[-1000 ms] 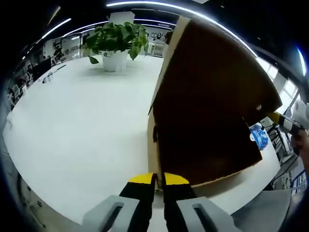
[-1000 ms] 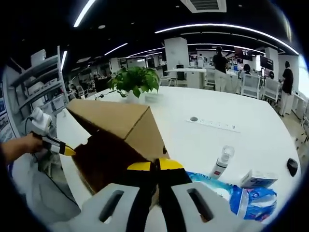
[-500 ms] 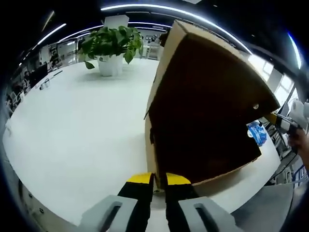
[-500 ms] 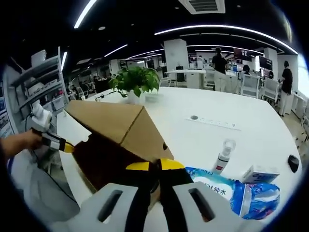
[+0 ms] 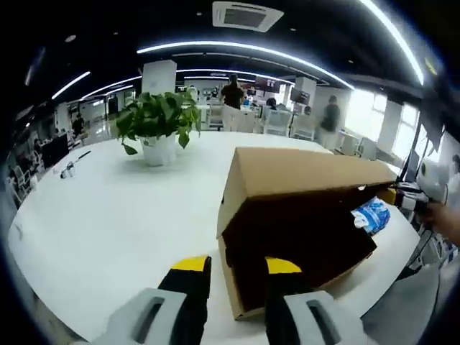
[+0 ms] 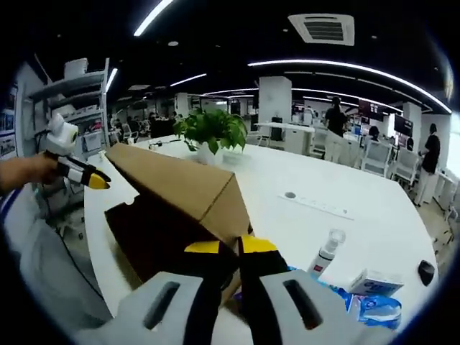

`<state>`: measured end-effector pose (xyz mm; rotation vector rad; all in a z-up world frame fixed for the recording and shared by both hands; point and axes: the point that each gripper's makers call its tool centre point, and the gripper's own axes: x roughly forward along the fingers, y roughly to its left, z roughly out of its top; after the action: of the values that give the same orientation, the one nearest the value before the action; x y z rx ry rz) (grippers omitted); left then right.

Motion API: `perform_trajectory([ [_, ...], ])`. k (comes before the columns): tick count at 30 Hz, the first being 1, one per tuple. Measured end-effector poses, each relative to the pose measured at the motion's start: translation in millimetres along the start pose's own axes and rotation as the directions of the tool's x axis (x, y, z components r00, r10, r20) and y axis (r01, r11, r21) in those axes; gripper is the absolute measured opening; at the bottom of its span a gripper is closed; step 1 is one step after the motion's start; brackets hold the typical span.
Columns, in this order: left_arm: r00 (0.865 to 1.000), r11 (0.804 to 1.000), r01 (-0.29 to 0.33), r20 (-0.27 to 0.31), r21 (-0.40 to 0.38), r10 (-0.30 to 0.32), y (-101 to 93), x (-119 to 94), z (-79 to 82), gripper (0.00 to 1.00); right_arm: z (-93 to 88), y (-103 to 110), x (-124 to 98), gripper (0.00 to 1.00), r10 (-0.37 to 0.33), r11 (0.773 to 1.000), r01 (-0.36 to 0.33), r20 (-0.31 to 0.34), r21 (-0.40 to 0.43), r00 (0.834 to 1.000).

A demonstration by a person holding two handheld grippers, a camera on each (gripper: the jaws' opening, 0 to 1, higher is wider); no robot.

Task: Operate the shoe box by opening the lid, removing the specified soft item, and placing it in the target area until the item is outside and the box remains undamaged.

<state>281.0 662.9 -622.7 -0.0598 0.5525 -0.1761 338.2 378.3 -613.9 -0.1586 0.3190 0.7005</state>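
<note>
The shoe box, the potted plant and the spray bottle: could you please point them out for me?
shoe box [image 5: 302,172], left gripper view, on its tan lid.
potted plant [image 5: 157,118], left gripper view, on its leaves.
spray bottle [image 6: 325,253], right gripper view, on its body.

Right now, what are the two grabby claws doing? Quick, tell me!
Left gripper: open, jaws apart at the shoe box's near corner, holding nothing.
Right gripper: jaws nearly together at the lid's edge; whether it grips, cannot be told.
</note>
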Motion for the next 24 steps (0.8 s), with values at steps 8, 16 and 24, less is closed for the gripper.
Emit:
perform_trajectory([
  [8, 0.999, 0.995, 0.038, 0.032, 0.089, -0.041, -10.4, -1.5, 16.9, 0.31, 13.8, 5.9, -6.7, 0.11, 0.026, 0.998, -0.024, 0.049, -0.05, 0.998],
  [16, 0.997, 0.986, 0.056, 0.046, 0.158, -0.063, -16.3, -0.8, 24.2, 0.32, 17.9, 6.7, -9.9, 0.11, 0.031, 0.995, -0.025, 0.053, -0.1, 0.998],
  [24, 0.996, 0.982, 0.069, 0.051, 0.178, -0.079, -20.5, 0.2, 27.1, 0.32, 16.8, 9.8, -13.0, 0.12, 0.039, 0.994, -0.033, 0.053, -0.1, 0.998],
])
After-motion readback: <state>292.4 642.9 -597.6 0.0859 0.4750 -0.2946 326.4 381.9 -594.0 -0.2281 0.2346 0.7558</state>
